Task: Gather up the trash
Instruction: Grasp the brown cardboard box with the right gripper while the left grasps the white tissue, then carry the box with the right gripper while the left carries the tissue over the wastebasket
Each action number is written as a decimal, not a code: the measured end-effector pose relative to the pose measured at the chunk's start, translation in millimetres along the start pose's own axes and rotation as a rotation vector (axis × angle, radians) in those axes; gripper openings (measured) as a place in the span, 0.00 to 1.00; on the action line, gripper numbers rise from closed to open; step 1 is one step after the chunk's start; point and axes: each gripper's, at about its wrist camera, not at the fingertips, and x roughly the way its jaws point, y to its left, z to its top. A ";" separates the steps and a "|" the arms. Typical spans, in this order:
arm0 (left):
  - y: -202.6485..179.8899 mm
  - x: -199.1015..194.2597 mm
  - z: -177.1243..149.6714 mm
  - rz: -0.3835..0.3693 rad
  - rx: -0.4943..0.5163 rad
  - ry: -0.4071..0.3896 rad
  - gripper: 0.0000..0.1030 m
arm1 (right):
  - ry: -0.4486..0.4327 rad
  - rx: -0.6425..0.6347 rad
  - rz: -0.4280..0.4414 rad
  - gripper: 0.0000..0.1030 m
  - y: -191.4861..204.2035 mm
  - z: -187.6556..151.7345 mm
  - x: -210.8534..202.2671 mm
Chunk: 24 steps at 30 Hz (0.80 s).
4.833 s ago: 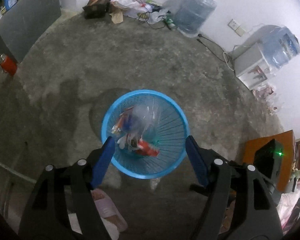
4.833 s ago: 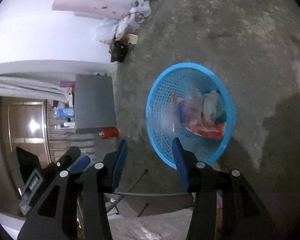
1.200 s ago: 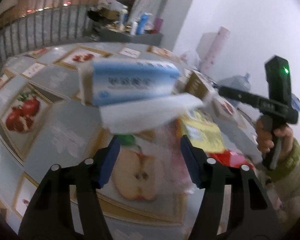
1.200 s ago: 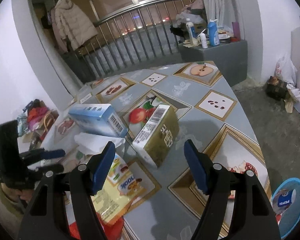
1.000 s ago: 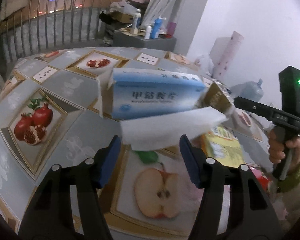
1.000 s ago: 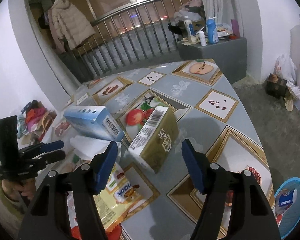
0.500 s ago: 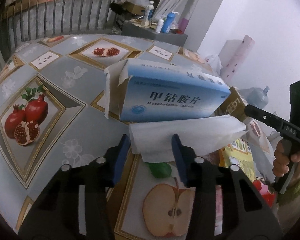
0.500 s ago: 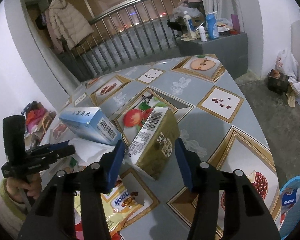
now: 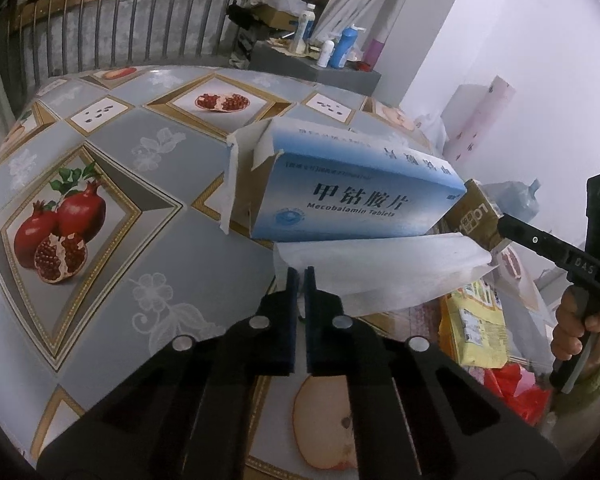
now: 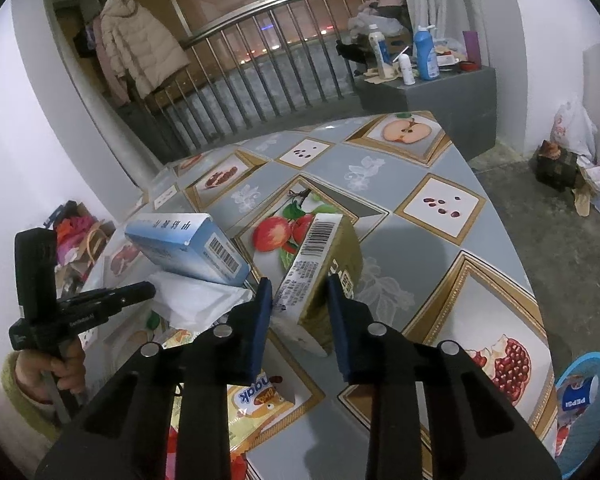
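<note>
On the fruit-print tablecloth (image 9: pixel 112 184) lies a white tissue (image 9: pixel 384 268) under a blue medicine box (image 9: pixel 352 196). My left gripper (image 9: pixel 299 276) is shut, pinching the tissue's near left corner. It also shows in the right wrist view, where a hand holds my left gripper (image 10: pixel 146 291) at the tissue (image 10: pixel 196 300). My right gripper (image 10: pixel 298 300) straddles the near end of an olive-gold carton (image 10: pixel 320 268). Its jaws are closing, and both pads lie against the carton's sides. The blue trash basket (image 10: pixel 580 360) stands on the floor at the lower right.
A yellow snack packet (image 10: pixel 252 404) and a red wrapper (image 9: pixel 516 388) lie near the table's front. Metal railings (image 10: pixel 284 52) and a grey cabinet (image 10: pixel 440 88) with bottles stand beyond the table. Bags and clutter sit on the concrete floor (image 10: pixel 560 240) by the wall.
Both grippers came from over the blue basket to the table. In the last second the left jaws shut on the tissue, and the right jaws narrowed onto the carton.
</note>
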 end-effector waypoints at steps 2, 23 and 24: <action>-0.4 -2.6 1.0 -0.004 0.003 -0.010 0.00 | -0.003 0.000 -0.001 0.25 -0.9 -0.2 -2.7; -29.5 -82.2 14.6 -0.105 0.056 -0.229 0.00 | -0.114 0.038 -0.011 0.23 -3.0 -2.5 -71.9; -32.3 -87.5 16.4 -0.112 0.058 -0.246 0.00 | -0.125 0.041 -0.012 0.23 -3.0 -3.0 -77.8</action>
